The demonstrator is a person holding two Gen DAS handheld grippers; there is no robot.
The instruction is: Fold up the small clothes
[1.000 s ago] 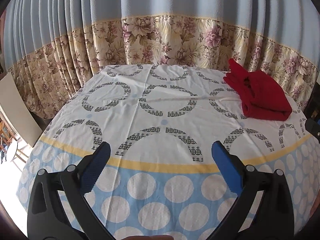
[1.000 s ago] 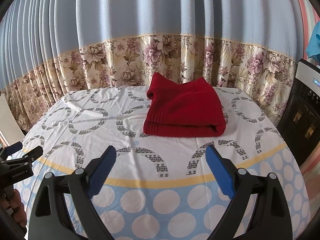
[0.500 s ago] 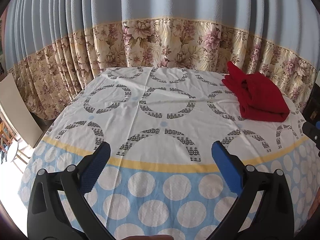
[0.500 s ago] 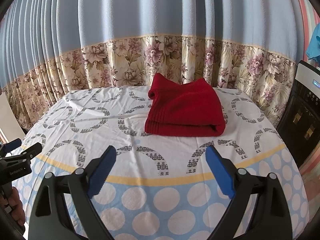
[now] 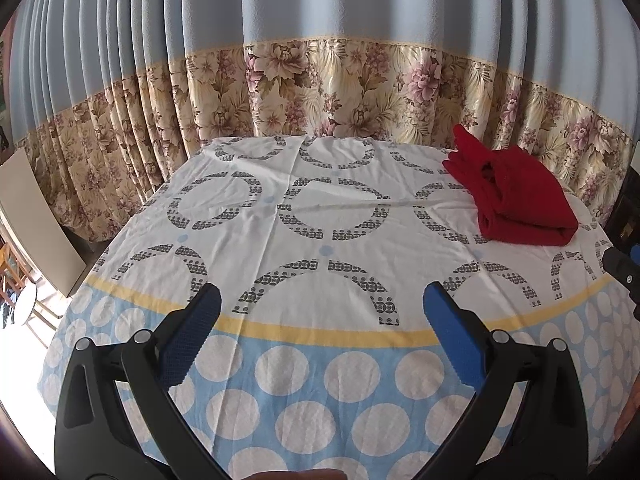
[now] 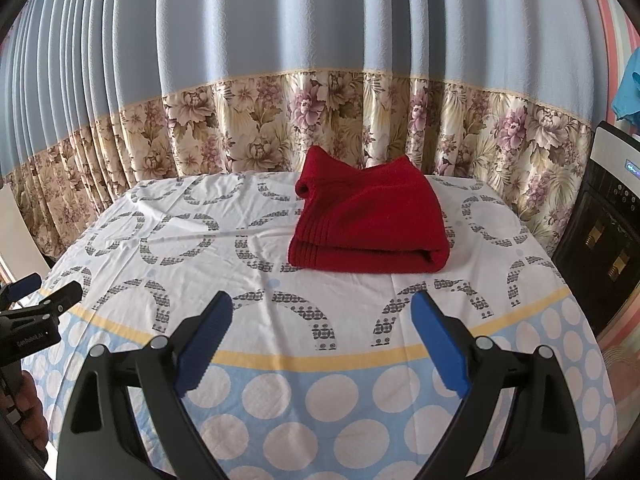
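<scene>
A folded dark red knitted garment (image 6: 370, 224) lies on the far right part of the tabletop (image 5: 320, 224), which is covered by a white and light blue cloth with grey rings and white dots. The left gripper (image 5: 320, 308) hangs over the near edge with its blue-padded jaws wide apart and nothing between them. The right gripper (image 6: 322, 312) hangs just in front of the garment, not touching it, its jaws also wide and holding nothing. Behind the tabletop hangs a pale blue curtain with a flowered beige border (image 6: 320, 80).
</scene>
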